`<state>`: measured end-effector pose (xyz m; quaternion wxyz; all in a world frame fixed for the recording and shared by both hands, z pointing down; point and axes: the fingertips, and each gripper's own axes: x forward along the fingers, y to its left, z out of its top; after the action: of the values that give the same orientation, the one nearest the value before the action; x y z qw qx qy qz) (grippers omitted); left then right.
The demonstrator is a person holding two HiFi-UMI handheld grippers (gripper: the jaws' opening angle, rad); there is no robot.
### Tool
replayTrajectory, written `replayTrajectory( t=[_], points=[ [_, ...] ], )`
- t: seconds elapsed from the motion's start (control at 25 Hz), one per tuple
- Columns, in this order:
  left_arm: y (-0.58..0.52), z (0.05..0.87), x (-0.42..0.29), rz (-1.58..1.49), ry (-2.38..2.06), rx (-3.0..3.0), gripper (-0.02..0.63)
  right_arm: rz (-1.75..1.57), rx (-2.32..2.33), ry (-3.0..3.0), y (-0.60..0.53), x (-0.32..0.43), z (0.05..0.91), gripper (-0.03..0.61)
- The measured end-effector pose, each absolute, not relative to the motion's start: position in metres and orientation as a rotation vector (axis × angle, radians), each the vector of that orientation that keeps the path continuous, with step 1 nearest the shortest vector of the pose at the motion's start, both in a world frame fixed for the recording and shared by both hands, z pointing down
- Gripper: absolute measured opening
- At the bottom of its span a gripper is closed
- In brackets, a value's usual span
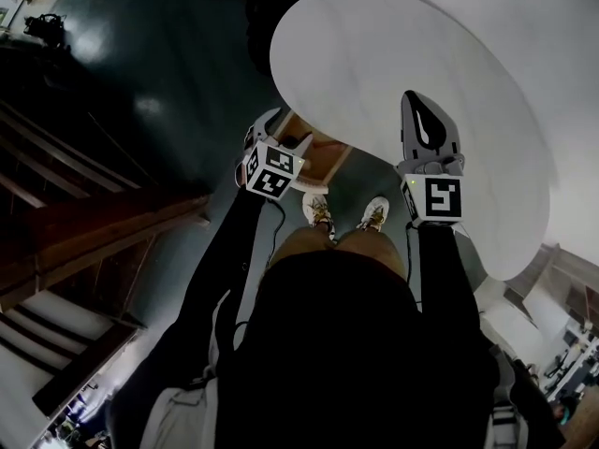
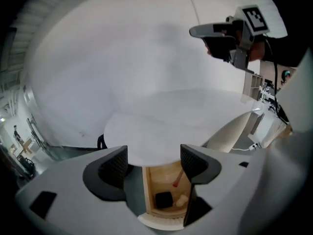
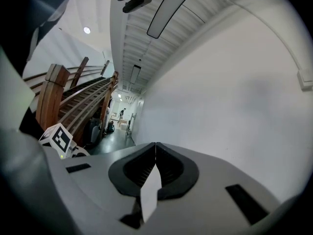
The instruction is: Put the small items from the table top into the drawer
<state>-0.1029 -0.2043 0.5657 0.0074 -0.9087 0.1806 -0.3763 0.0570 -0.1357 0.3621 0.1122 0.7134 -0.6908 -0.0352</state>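
Matt white table top [image 1: 402, 54], pale wooden drawer [image 2: 164, 177] (smooth inside).

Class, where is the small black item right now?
In the left gripper view, the black item lies in the open drawer under the round table, seen between the open jaws of the left gripper, beside a pale item.

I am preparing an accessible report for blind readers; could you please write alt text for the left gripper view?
The left gripper, jaws apart and empty, looks past the edge of a round white table into an open wooden drawer holding a black item, a red-tipped stick and a small pale item. The right gripper hangs at the upper right.
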Motion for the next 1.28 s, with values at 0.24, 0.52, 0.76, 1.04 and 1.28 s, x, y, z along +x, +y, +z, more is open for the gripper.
replayTrajectory(
  t=[0.24, 0.52, 0.76, 1.04, 1.28],
  points=[
    [-0.213, 0.458, -0.074, -0.8, 0.638, -2.896, 0.347, -0.087, 2.138, -2.076, -0.131, 0.051, 0.344, 0.028],
    [-0.195, 0.345, -0.069, -0.421, 0.797, -2.85, 0.264, -0.167, 2.081, -2.172, -0.126, 0.056, 0.323, 0.028],
    [-0.169, 0.298, -0.067, -0.266, 0.935, -2.814, 0.115, -0.2, 2.044, -2.257, -0.11, 0.06, 0.31, 0.028],
    [-0.148, 0.287, -0.066, -0.224, 1.07, -2.78, 0.015, -0.217, 1.988, -2.349, -0.093, 0.06, 0.305, 0.028],
    [-0.13, 0.285, -0.065, -0.203, 1.147, -2.757, 0.014, -0.168, 1.956, -2.409, -0.078, 0.061, 0.302, 0.028]
  ],
)
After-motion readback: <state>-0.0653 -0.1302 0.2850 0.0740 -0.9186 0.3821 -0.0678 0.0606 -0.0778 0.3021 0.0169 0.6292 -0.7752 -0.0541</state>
